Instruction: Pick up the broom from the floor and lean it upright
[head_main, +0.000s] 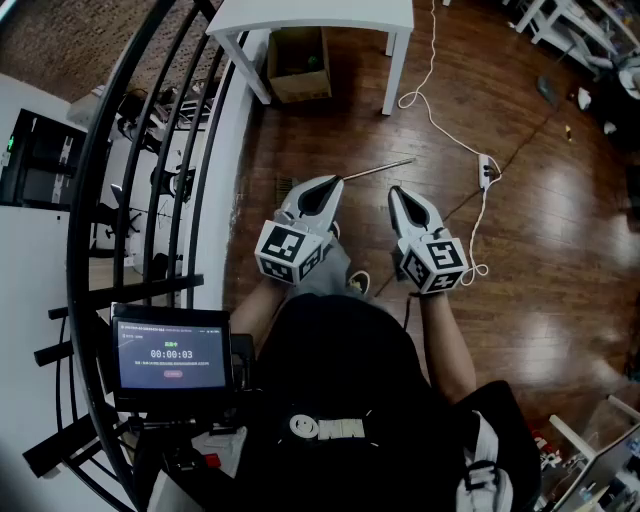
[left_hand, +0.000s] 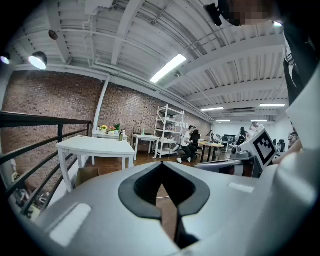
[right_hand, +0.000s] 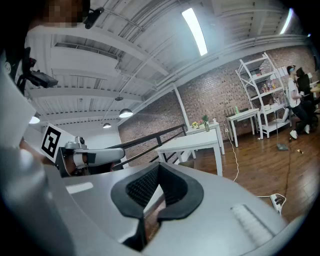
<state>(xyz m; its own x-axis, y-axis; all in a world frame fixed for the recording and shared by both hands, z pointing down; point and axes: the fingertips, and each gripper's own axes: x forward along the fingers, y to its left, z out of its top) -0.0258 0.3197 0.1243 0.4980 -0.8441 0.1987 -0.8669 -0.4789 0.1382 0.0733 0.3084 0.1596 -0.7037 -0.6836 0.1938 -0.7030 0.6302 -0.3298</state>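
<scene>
The task is at the reach, with nothing grasped yet. The left claw (head_main: 333, 183) and right claw (head_main: 397, 192) are both closed on nothing. The broom (head_main: 378, 168) lies flat on the floor between them and the table (head_main: 310, 14), near the claws. Its long axis runs crosswise to the table's front. The handle tip points right and slightly toward the table; the head seems to lie left, partly behind the left claw. Next, a claw should open, dip, and close on the handle.

Broom handle (head_main: 380, 168) partly hidden behind left tongs (head_main: 335, 182), table (head_main: 300, 15) cropped at top
</scene>
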